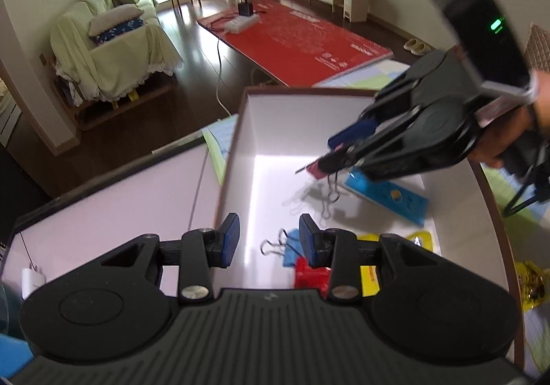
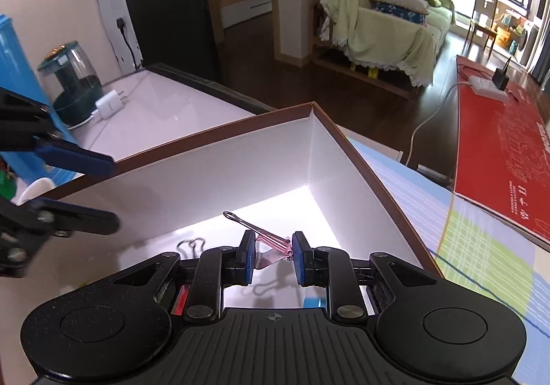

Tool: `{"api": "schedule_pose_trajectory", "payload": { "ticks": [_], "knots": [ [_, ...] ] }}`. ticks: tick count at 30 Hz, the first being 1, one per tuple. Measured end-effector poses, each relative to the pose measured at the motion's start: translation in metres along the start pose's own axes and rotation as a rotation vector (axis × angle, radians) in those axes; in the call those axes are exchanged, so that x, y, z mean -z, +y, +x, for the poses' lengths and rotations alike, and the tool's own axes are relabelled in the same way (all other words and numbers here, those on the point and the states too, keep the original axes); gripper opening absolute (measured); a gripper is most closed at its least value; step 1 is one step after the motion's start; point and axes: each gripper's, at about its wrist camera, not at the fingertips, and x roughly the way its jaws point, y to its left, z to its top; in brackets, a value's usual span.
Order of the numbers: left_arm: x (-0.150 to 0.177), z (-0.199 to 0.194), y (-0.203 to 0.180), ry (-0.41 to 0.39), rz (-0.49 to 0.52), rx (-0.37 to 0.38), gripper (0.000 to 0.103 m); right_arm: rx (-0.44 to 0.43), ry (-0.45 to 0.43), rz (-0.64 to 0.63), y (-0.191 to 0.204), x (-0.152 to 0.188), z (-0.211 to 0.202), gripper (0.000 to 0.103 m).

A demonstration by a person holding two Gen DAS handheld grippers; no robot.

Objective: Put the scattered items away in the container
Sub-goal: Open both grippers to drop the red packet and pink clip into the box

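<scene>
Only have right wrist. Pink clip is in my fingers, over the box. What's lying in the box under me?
Observer: The left wrist view shows a blue card flat on the floor of the box, right below the right gripper.
Operator: Anything else in there?
Observer: Yes, at the near end: a blue binder clip, a red item and a yellow packet.
Operator: Is the left gripper carrying anything?
Observer: No. The left gripper is open and empty, over that near end.
</scene>
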Motion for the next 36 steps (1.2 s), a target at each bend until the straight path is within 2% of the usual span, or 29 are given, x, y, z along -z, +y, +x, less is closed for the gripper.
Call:
{"api": "schedule_pose_trajectory", "payload": {
  "ticks": [3, 4, 6, 7, 11, 18, 22, 23, 26, 36],
  "knots": [
    [-0.005, 0.001, 0.003, -0.006, -0.008, -0.002, 0.034, 0.005, -0.021, 0.028, -0.005, -0.007, 0.012, 0.022],
    [-0.006, 0.002, 0.003, -0.006, -0.010, -0.001, 0.034, 0.001, -0.023, 0.038, -0.007, -0.009, 0.015, 0.029],
    [-0.006, 0.003, 0.002, -0.005, -0.016, 0.003, 0.034, 0.002, -0.053, 0.053, -0.008, -0.010, 0.014, 0.069],
    [-0.006, 0.003, 0.002, -0.003, -0.018, 0.005, 0.034, 0.000, -0.067, 0.059, -0.009, -0.010, 0.012, 0.073],
    [0.000, 0.002, 0.000, 0.004, -0.030, 0.006, 0.035, -0.016, -0.062, 0.060, -0.010, 0.000, 0.000, 0.073],
    [0.008, -0.011, 0.000, 0.012, -0.069, -0.002, 0.039, -0.034, 0.039, 0.056, -0.006, 0.028, -0.041, 0.073],
    [0.012, -0.020, -0.003, 0.007, -0.098, 0.002, 0.045, -0.042, 0.039, 0.056, 0.007, 0.043, -0.068, 0.074],
    [0.013, -0.022, -0.005, 0.007, -0.104, 0.002, 0.047, -0.040, 0.037, 0.060, 0.011, 0.047, -0.073, 0.075],
    [0.015, -0.030, -0.011, 0.004, -0.115, 0.002, 0.049, -0.017, 0.022, 0.065, 0.026, 0.056, -0.084, 0.095],
    [0.018, -0.059, -0.034, -0.008, -0.134, -0.048, 0.067, -0.002, -0.024, 0.072, 0.060, 0.070, -0.114, 0.095]
  ]
}}
